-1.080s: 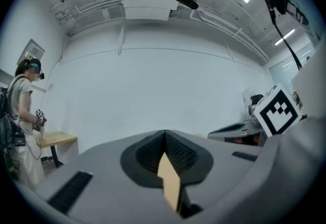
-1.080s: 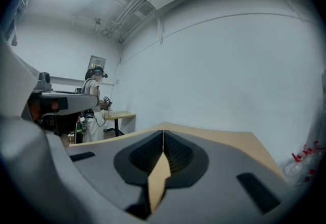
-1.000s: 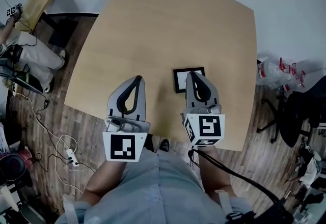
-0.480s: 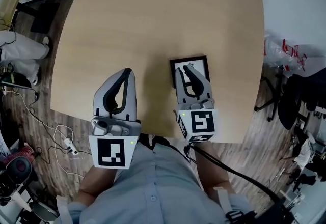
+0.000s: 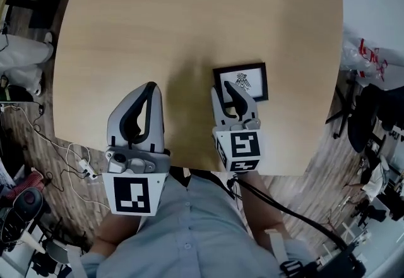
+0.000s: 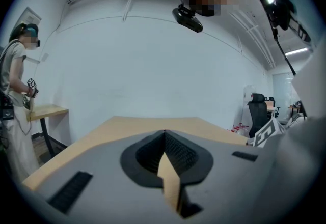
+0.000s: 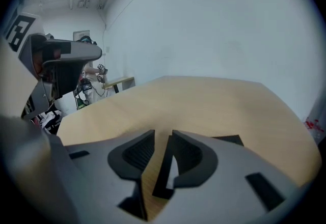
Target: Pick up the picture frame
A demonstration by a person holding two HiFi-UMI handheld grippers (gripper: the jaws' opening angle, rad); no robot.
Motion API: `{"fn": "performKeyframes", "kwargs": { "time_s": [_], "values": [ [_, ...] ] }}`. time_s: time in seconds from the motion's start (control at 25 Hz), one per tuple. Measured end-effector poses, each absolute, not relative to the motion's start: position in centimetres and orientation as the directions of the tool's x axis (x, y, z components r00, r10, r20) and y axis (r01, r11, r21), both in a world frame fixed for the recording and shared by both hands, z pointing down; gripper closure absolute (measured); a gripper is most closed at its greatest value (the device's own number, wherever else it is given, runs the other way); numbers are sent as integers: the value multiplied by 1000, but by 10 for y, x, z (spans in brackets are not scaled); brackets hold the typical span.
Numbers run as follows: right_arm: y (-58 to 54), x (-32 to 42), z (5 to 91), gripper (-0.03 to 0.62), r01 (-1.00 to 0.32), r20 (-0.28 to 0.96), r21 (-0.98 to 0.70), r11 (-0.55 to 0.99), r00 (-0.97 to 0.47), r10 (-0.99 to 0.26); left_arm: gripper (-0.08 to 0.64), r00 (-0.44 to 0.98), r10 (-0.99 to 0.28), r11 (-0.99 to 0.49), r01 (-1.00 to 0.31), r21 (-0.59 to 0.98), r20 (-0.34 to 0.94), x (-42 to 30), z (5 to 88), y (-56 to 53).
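A small black picture frame [image 5: 249,78] holding a white print lies flat on the wooden table [image 5: 189,18], right of centre. My right gripper [image 5: 230,88] hangs low over the frame's near left part, and its jaws are opening. In the right gripper view the frame's dark left edge [image 7: 162,169] shows through the gap of the gripper [image 7: 163,134], with the pads not pressing on it. My left gripper [image 5: 150,85] is over bare table to the left of the frame. Its fingertips meet, with nothing held [image 6: 164,132].
The near table edge runs just under both gripper bodies. A black office chair [image 5: 372,125] and plastic bags [image 5: 366,55] stand right of the table. Cables [image 5: 69,163] lie on the floor at left. A person [image 6: 15,80] stands by a side table [image 6: 46,112].
Both grippers have come down toward the table. The right gripper's jaws have spread apart over the frame's left edge. The left gripper stays shut.
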State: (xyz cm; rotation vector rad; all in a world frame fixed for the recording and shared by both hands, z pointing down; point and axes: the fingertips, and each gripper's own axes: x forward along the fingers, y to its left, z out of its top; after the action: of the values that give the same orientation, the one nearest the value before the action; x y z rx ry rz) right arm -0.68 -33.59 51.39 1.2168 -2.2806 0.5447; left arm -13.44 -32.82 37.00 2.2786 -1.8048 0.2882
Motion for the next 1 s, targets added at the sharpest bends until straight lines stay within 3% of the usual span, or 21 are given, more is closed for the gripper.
{"fn": "performKeyframes", "kwargs": {
  "time_s": [1.0],
  "values": [
    [-324,6,552,497,-889,770,-38,456,-317,-554,558,230,-918,-212,-973,91,322,-143,382,-332]
  ]
}}
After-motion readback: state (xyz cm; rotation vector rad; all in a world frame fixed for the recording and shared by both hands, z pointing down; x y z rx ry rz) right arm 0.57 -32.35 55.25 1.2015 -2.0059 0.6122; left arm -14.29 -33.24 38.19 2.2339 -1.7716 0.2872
